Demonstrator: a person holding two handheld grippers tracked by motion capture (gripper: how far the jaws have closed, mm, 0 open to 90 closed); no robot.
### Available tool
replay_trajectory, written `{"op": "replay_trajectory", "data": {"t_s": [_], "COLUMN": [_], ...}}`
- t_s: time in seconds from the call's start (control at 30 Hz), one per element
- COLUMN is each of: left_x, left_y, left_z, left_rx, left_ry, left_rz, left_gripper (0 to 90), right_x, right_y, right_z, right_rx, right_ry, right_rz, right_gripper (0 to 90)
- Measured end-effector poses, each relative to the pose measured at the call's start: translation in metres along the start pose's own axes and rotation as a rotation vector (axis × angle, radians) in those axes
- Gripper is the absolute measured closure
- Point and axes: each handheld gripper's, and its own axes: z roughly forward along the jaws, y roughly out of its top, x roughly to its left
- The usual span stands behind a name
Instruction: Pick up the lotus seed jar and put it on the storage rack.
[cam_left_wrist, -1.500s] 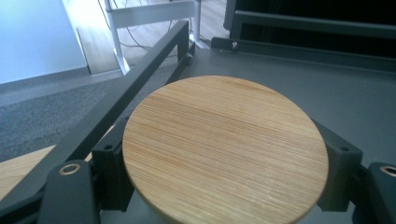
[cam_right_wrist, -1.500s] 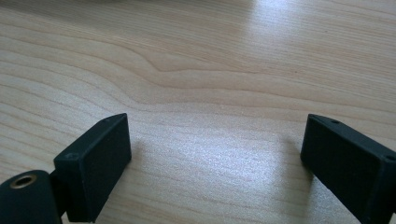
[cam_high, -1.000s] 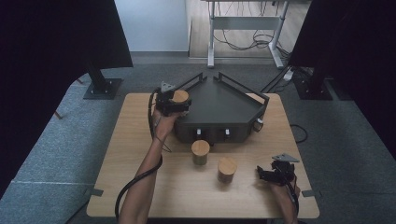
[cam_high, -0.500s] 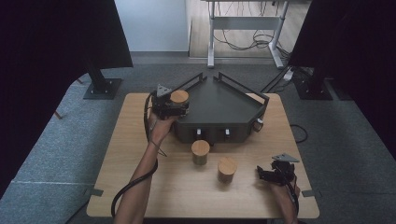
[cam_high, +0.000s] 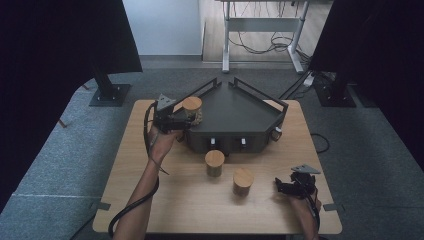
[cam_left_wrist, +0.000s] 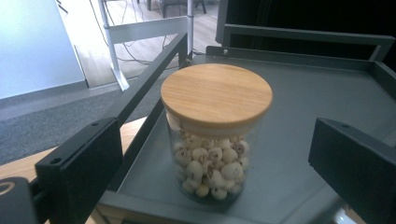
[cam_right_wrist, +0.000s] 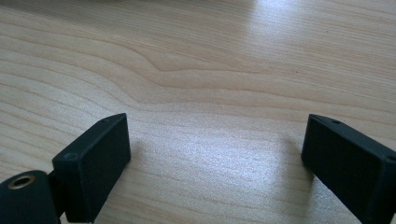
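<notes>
A glass jar (cam_high: 192, 110) with a wooden lid, filled with pale round seeds, stands upright at the left corner of the dark tray (cam_high: 235, 107). In the left gripper view the jar (cam_left_wrist: 216, 135) sits just ahead of my jaws, on the tray floor (cam_left_wrist: 303, 107). My left gripper (cam_high: 184, 121) is open just left of the jar. Its jaws have just been opening and neither pad touches the glass. My right gripper (cam_high: 279, 187) rests open at the table's near right; in its own view the right gripper (cam_right_wrist: 215, 158) has only bare wood between the jaws.
Two more wooden-lidded jars (cam_high: 215, 162) (cam_high: 243, 181) stand on the table in front of the tray. The tray has raised black rails (cam_high: 260, 94) along its far sides. A cable trails from the left gripper along the forearm.
My left gripper has let go of the jar and drawn back to the left, away from it. The jar stays on the tray. The right gripper has not moved.
</notes>
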Motion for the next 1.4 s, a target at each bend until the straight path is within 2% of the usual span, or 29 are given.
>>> {"op": "replay_trajectory", "data": {"t_s": [0.57, 1.4], "left_x": [-0.001, -0.012], "left_y": [-0.015, -0.047], "left_z": [-0.04, -0.081], "left_rx": [-0.008, -0.009], "left_ry": [0.014, -0.005], "left_rz": [0.036, 0.028], "left_gripper": [3.4, 3.4], "right_x": [0.0, 0.0], "right_y": [0.0, 0.0], "right_z": [0.0, 0.0], "right_rx": [0.0, 0.001], "right_ry": [0.0, 0.0], "right_rz": [0.0, 0.0], "right_gripper": [7.3, 7.3]}}
